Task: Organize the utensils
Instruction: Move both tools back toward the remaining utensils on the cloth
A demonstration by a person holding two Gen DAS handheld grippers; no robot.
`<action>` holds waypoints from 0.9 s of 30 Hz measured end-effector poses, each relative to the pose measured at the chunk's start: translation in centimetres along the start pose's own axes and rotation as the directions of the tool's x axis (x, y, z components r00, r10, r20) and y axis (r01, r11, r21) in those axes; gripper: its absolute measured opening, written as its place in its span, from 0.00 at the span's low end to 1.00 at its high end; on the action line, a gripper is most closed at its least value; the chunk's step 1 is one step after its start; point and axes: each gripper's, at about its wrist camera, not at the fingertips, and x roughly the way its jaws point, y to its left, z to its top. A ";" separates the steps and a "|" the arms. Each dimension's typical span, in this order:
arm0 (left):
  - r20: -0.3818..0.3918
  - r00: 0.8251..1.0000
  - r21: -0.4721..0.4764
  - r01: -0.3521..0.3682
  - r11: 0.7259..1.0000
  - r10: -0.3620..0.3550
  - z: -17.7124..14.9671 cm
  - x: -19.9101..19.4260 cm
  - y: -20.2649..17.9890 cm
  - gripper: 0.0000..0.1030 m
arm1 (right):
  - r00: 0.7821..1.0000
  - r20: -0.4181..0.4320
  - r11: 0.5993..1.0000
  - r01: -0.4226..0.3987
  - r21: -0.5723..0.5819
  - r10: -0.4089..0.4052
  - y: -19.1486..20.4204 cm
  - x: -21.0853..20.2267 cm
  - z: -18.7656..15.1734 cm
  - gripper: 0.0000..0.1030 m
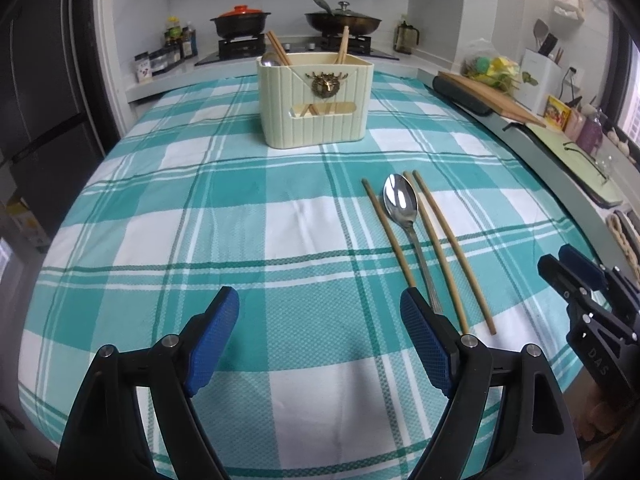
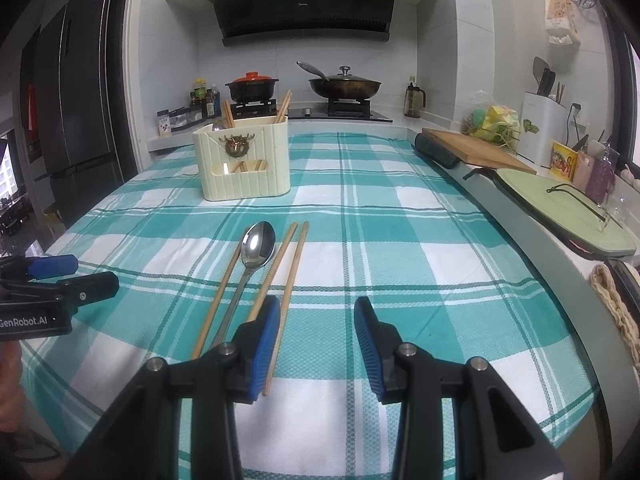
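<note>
A home kitchen is showing itself here; a gas stove point(image 2: 304, 110) is sitting at the upper centre of the right wrist frame, carrying a red-lidded clay pot point(image 2: 251, 85) and a lidded wok point(image 2: 345, 85); a black range hood point(image 2: 304, 8) is hanging above them at the top; a dark refrigerator point(image 2: 76, 120) is standing at the left edge; sauce bottles point(image 2: 204, 98) are clustering left of the stove; a wooden cutting board point(image 2: 476, 150) is lying at the right; a teal checked tablecloth point(image 2: 400, 240) is covering the table in the middle.
</note>
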 end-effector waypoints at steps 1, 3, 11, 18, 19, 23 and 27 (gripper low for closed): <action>-0.002 1.000 -0.003 -0.002 1.000 0.002 0.0 0.1 0.1 0.82 | 1.000 0.000 1.000 0.000 -0.002 0.000 0.1 0.0 0.0 0.38; -0.006 1.000 -0.005 -0.005 1.000 0.005 0.0 0.2 0.2 0.82 | 1.000 -0.001 1.000 0.000 -0.002 0.000 0.2 0.1 0.0 0.38; 0.000 1.000 -0.012 -0.017 1.000 0.017 -0.2 0.1 0.3 0.87 | 1.000 0.001 1.000 0.008 0.012 -0.008 -0.1 0.1 0.0 0.38; -0.036 0.999 -0.012 -0.001 1.000 0.000 -0.4 1.2 -0.1 0.87 | 0.999 -0.041 0.999 0.011 0.031 -0.009 -0.7 1.0 -0.8 0.38; -0.038 0.999 -0.010 0.010 1.000 -0.010 -0.2 1.4 -0.3 0.87 | 0.999 -0.045 0.999 0.009 0.036 -0.007 -0.8 1.2 -0.8 0.38; -0.053 0.998 0.019 0.048 0.999 -0.047 0.8 2.9 -1.5 0.87 | 0.999 -0.047 0.999 0.007 0.040 -0.005 -0.8 1.3 -0.9 0.38; -0.061 0.997 0.059 0.040 0.997 -0.037 2.3 5.1 -2.8 0.87 | 0.999 -0.054 0.999 -0.004 0.039 0.006 -0.7 1.4 -1.0 0.38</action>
